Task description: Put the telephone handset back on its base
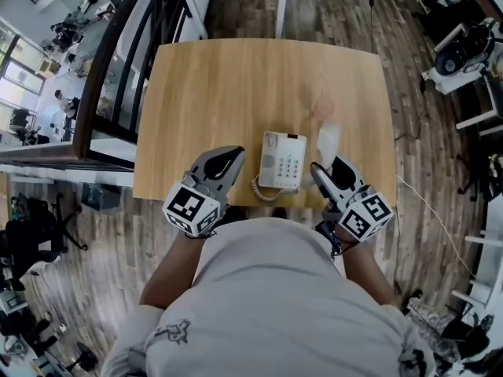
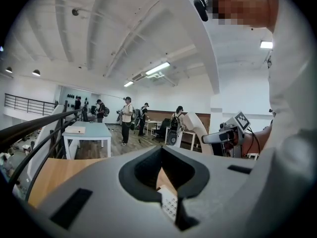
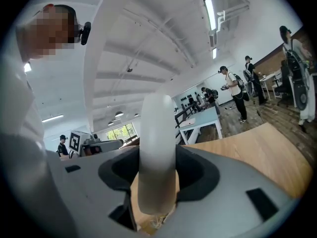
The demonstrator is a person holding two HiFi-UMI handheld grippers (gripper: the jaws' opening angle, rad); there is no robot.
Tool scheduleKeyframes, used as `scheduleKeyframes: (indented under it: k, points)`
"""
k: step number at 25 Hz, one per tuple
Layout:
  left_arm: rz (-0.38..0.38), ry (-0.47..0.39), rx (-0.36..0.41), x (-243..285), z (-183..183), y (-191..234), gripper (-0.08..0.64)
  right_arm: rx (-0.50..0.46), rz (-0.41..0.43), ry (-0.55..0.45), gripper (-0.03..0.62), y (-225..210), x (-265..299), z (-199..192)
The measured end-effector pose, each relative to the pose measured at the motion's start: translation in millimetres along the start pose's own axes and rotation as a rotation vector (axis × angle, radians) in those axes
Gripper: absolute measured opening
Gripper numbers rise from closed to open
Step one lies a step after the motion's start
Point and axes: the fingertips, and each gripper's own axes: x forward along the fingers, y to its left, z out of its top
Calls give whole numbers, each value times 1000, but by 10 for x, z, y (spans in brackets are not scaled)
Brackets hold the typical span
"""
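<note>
Holding handset (image 3: 157, 152) clamped between right gripper (image 1: 326, 166) jaws; base (image 1: 283, 161) sits just left of them. Left gripper (image 2: 177, 198) jaws together, empty. I'd line the handset up over the cradle before lowering.

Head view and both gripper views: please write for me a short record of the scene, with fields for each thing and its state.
surface: wooden table
phone base: near the table's front edge, between the two grippers, no handset on it
handset: white, off the base, standing up in the right gripper's jaws
cord: coiled, at the base's front left corner
left gripper: jaws together, holds nothing
right gripper: jaws closed on the handset
</note>
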Motion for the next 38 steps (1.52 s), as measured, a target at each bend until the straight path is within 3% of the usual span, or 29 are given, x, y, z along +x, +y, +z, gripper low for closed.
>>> scheduleKeyframes:
  k: [6,19,38]
  points:
    - [-135,53,3,153,-59,262,6,60,-133,-13,222,-55,109,-159]
    - [-331,147,-30,176,-441,631,6,162,-335,17,222,-31,369,-720]
    - [-448,257,-98,182,-1091,754,6,261,-449,162,222,-263,734,-1677]
